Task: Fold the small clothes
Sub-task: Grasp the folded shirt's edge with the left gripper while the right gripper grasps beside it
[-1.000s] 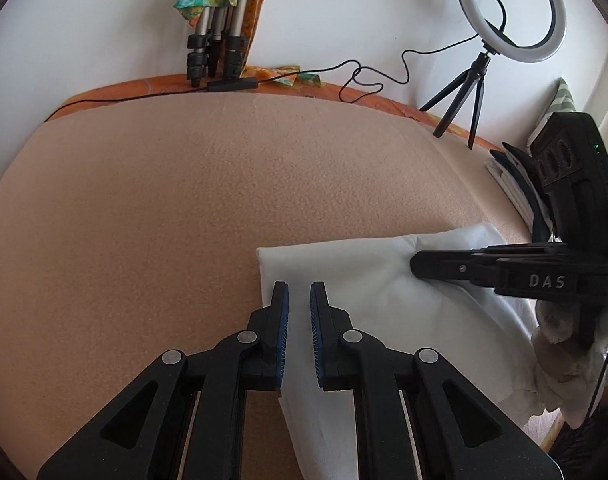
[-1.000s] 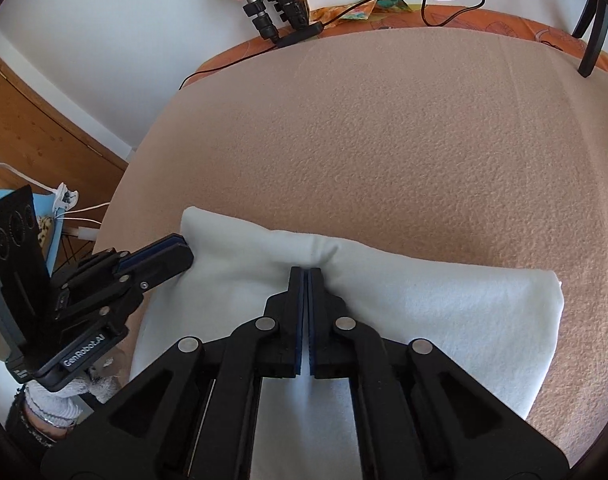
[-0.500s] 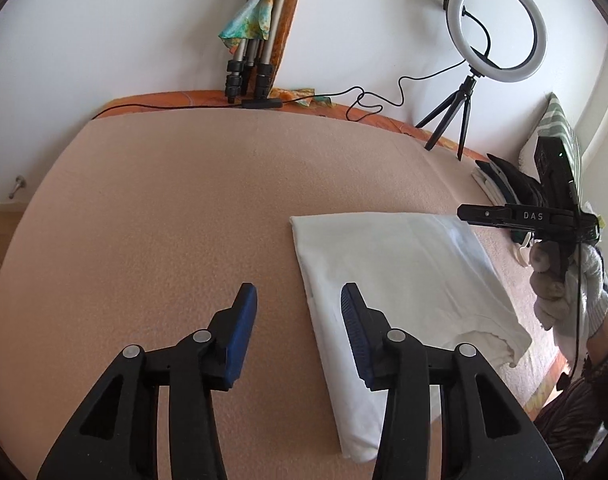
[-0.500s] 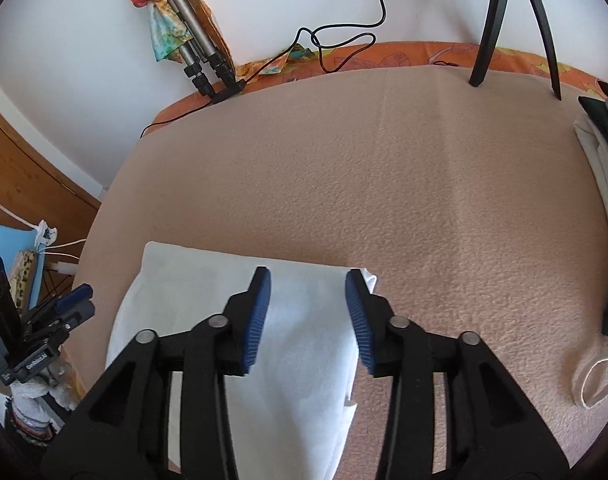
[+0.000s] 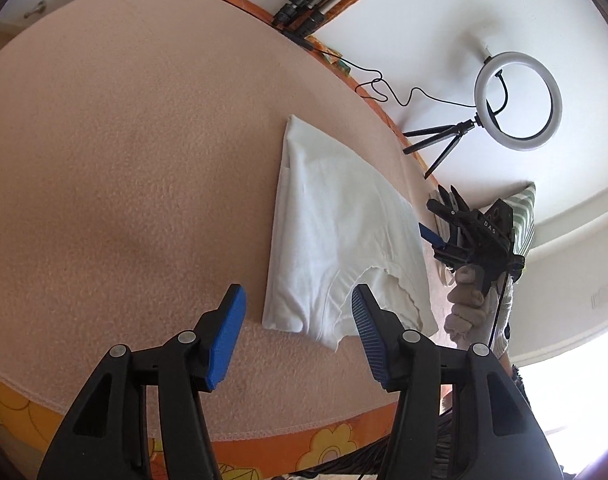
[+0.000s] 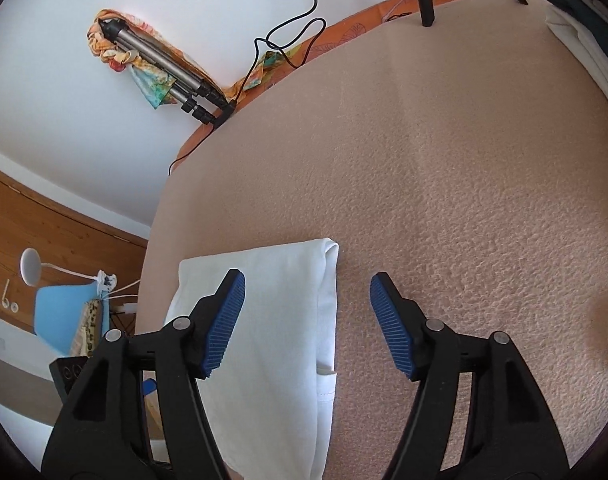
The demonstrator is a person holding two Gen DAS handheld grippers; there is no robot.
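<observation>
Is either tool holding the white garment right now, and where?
Nothing is held. Left tool and right tool are open, above the folded white garment.

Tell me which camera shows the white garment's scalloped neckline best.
Left wrist view: the folded white cotton garment lies whole on the peach fleece blanket, scalloped neckline facing the camera. The right wrist view shows only its plain folded end, no neckline.
</observation>
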